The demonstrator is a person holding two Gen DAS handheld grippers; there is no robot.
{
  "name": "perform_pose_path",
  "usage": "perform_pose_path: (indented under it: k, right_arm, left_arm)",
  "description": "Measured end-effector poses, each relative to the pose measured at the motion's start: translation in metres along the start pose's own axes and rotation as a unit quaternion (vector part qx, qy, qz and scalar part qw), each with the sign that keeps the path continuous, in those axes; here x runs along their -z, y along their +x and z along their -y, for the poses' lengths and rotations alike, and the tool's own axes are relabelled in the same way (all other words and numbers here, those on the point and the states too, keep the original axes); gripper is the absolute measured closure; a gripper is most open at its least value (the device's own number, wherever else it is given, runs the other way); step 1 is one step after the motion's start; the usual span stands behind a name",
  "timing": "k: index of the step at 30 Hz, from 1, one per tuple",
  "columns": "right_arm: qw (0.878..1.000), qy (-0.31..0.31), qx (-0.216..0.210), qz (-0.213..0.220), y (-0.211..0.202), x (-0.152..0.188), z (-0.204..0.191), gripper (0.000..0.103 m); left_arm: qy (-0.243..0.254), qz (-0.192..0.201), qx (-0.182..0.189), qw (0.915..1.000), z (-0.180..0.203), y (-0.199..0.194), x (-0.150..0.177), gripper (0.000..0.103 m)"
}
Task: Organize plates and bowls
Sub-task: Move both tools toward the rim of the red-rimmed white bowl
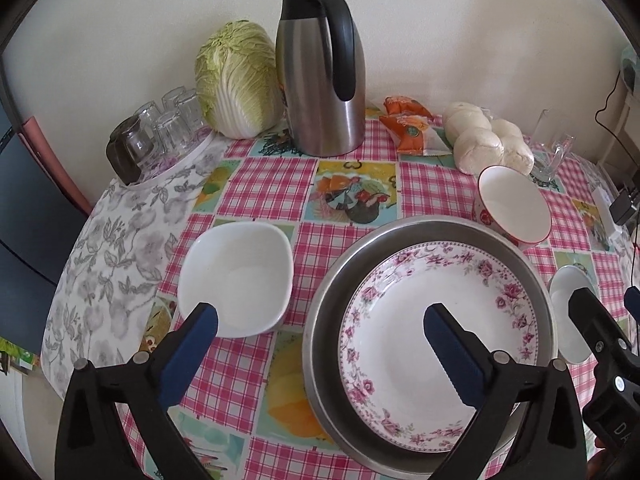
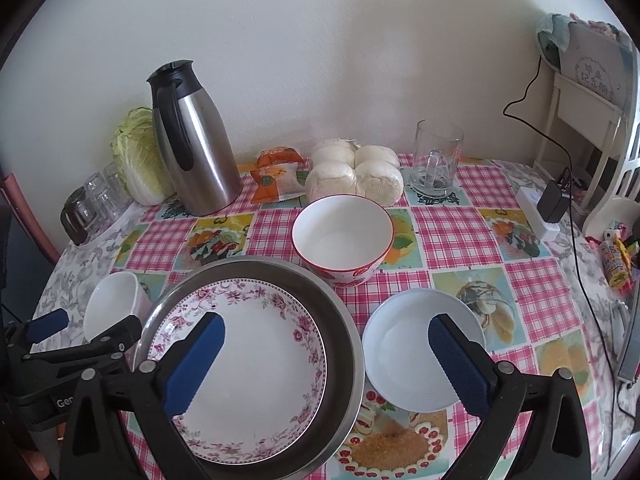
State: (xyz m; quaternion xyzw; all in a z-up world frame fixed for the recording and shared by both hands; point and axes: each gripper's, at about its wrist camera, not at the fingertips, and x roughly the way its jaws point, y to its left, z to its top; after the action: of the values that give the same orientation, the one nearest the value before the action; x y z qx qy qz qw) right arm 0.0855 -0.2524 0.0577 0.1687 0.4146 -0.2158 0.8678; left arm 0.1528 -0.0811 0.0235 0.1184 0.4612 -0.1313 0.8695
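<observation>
Floral plate (image 1: 436,336) under left claw (image 1: 320,326), jaws apart

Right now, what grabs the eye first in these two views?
The flowered plate sitting inside the big metal pan at the front centre of the checked table. Three loose bowls ring it: a square white bowl to its left, a red-rimmed bowl behind, a round white bowl to its right. At the back, a steel jug stands beside a cabbage. Both the left gripper and the right gripper hover open, empty.
</observation>
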Motion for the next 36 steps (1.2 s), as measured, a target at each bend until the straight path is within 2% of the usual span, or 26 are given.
perform_pose_path:
  k: [9, 17, 22, 26, 32, 36]
  right_arm:
    - [1.0, 0.017, -0.006, 0.017, 0.002, -0.012, 0.014, 0.0]
    - [0.998, 0.032, -0.017, 0.06, 0.011, -0.023, 0.032, 0.0]
    - [0.997, 0.054, -0.032, 0.045, 0.032, -0.028, 0.048, 0.0]
    - [0.997, 0.062, -0.027, 0.04, 0.047, -0.032, 0.058, 0.0]
    - [0.996, 0.067, -0.026, 0.046, 0.065, -0.039, 0.071, 0.0]
    - [0.995, 0.072, -0.029, 0.057, 0.071, -0.046, 0.076, 0.0]
  left_arm:
    - [-0.006, 0.023, -0.006, 0.9997, 0.006, 0.001, -0.01, 0.0]
    - [-0.029, 0.045, -0.011, 0.9985, 0.008, 0.01, -0.02, 0.0]
    - [-0.029, 0.063, -0.012, 0.9975, 0.016, 0.016, -0.026, 0.0]
    - [-0.032, 0.063, -0.011, 0.9974, 0.02, 0.028, -0.028, 0.0]
    - [-0.03, 0.061, 0.003, 0.9977, 0.029, 0.042, -0.03, 0.0]
    - [-0.025, 0.082, 0.011, 0.9963, 0.036, 0.041, -0.034, 0.0]
